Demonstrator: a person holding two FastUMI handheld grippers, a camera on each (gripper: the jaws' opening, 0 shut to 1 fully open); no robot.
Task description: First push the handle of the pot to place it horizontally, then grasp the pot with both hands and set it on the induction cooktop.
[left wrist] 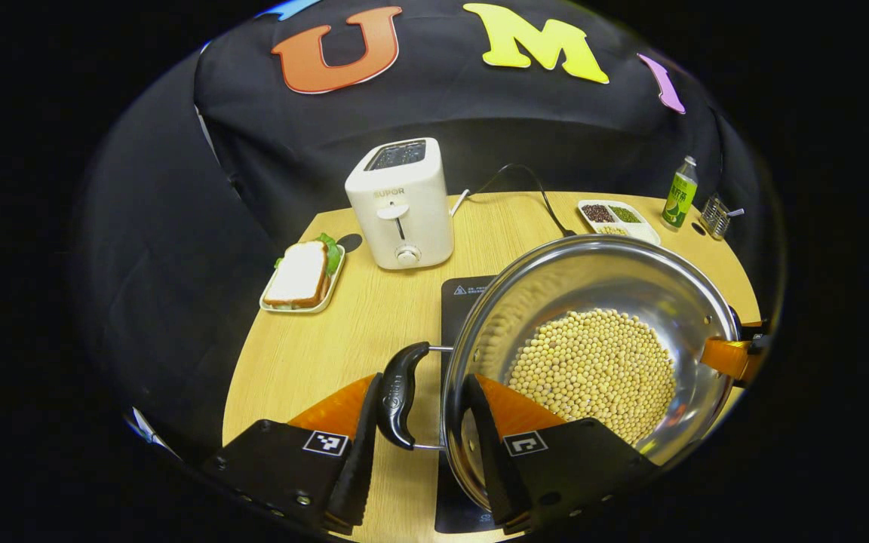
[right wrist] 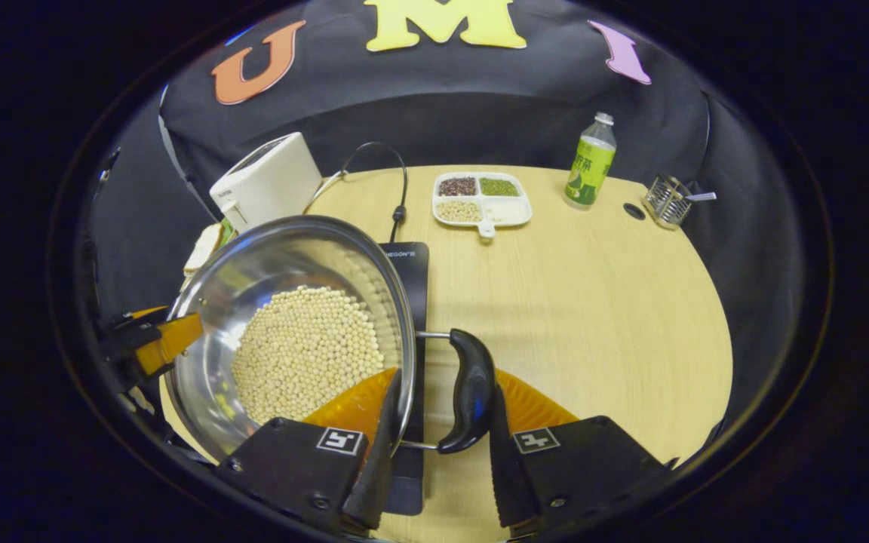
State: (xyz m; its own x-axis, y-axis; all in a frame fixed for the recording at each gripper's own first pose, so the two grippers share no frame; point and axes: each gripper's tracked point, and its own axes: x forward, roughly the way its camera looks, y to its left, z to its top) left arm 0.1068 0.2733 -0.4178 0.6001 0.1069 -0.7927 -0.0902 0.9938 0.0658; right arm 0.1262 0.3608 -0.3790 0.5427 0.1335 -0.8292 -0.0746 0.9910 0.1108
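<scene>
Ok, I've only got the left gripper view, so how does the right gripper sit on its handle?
Observer: The right gripper straddles the right handle, with one finger outside the handle and the other inside the rim of the pot.
Operator: Does the cooktop reach that side?
Observer: The induction cooktop lies under the rim there, and the right handle hangs past its edge over the table.
Operator: And the tray behind the pot?
Observer: The divided tray has four compartments. Three hold grains and the near right one looks bare.
</scene>
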